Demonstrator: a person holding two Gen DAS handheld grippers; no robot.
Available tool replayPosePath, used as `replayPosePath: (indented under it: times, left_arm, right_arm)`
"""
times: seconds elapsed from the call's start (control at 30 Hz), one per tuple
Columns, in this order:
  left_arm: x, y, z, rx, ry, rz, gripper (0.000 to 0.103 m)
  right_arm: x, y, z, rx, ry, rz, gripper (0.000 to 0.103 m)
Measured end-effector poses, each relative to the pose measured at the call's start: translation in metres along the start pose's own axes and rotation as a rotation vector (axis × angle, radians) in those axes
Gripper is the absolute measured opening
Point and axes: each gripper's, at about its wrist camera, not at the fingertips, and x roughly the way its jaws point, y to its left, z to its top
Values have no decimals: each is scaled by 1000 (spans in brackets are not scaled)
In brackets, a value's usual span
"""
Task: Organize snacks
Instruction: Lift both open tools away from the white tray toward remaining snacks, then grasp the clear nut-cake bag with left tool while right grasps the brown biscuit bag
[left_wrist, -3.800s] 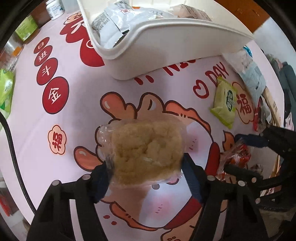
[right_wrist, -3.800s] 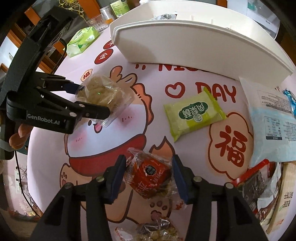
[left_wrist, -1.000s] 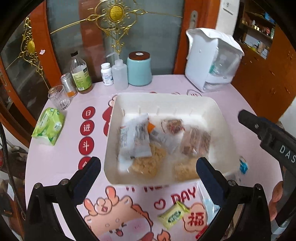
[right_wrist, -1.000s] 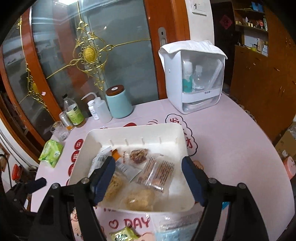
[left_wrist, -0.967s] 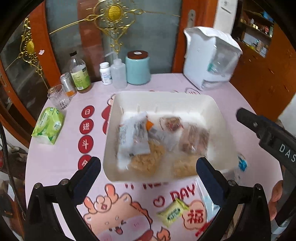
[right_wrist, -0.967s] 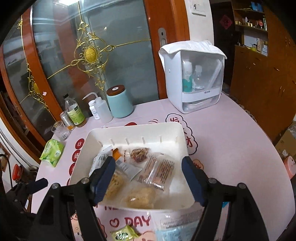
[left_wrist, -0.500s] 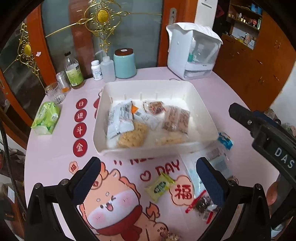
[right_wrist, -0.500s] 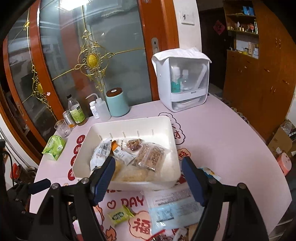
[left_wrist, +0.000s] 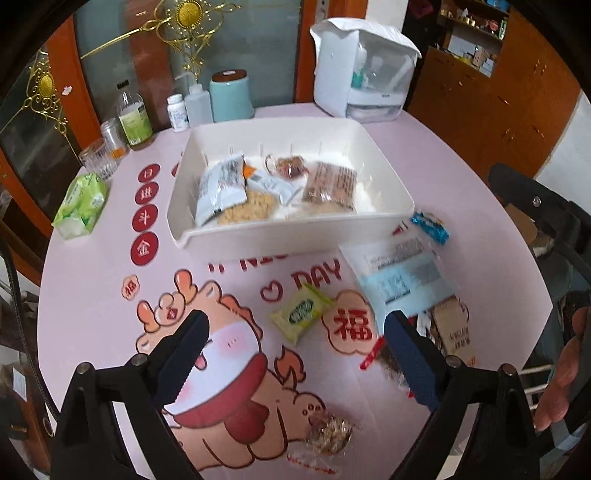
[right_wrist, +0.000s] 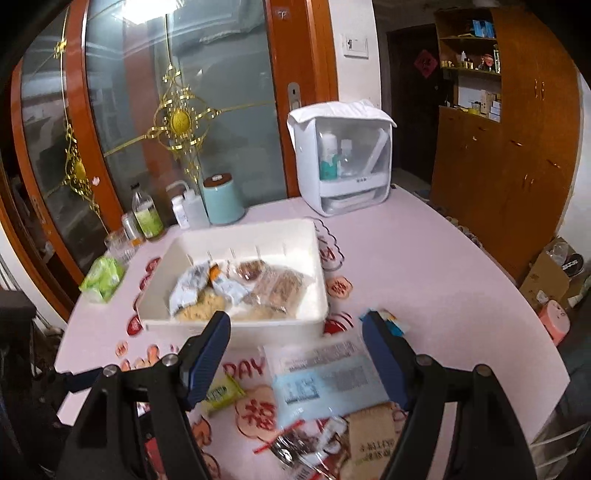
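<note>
Pink and printed with a cartoon dragon, the round counter (left_wrist: 92, 280) stood before an orange-framed glass door. In the left wrist view the white bin (left_wrist: 291, 236) sat toward the far side of the counter, holding several packets already. Loose snacks lay on the near side: a green packet (left_wrist: 302, 309) beside the red lucky character, a large pale blue pouch (left_wrist: 402, 277) just right of it, a small blue sachet (left_wrist: 430, 226) by the bin's right corner, a brown-labelled packet (left_wrist: 456, 334), and a clear-wrapped nutty ball (left_wrist: 328, 435) nearest the camera. The left gripper (left_wrist: 295, 360) hung above the counter with its fingers wide apart and nothing between them, pitched downward over the dragon print. A bare hand (left_wrist: 565, 369) showed at the right edge on the other tool's handle.

In the right wrist view the right gripper (right_wrist: 297, 354) was likewise spread and empty, held high and level, looking across the blue pouch (right_wrist: 321, 380) toward the bin (right_wrist: 236, 326). The green packet (right_wrist: 221, 395) lay just behind its left finger.

These wrapped snacks looked light, soft and crinkly; film would likely slip, so a pinch across the filled middle rather than a sealed edge seemed safest, and the crumbly ball probably wanted a gentle squeeze.
</note>
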Motion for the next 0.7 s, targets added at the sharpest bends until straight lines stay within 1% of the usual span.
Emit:
replayPosePath:
  times: [0.1, 0.2, 0.3, 0.47, 0.6, 0.7]
  left_arm:
    - [1, -6, -11, 35, 8, -7, 95]
    - [1, -10, -19, 56, -1, -15, 95]
    - [1, -12, -29, 64, -11, -20, 95]
    - [6, -9, -43, 72, 7, -35, 95]
    - [10, -4, -52, 72, 8, -18, 95]
    - [15, 2, -58, 58, 22, -24, 95]
  right_arm:
    - [2, -3, -16, -20, 46, -5, 75]
    - [5, -9, -33, -12, 95, 15, 75]
    - [3, -19, -49, -7, 103, 24, 75]
    - [0, -38, -72, 3, 104, 6, 75]
    - [8, -62, -93, 45, 164, -4, 75]
    - [15, -74, -107, 61, 207, -15, 75]
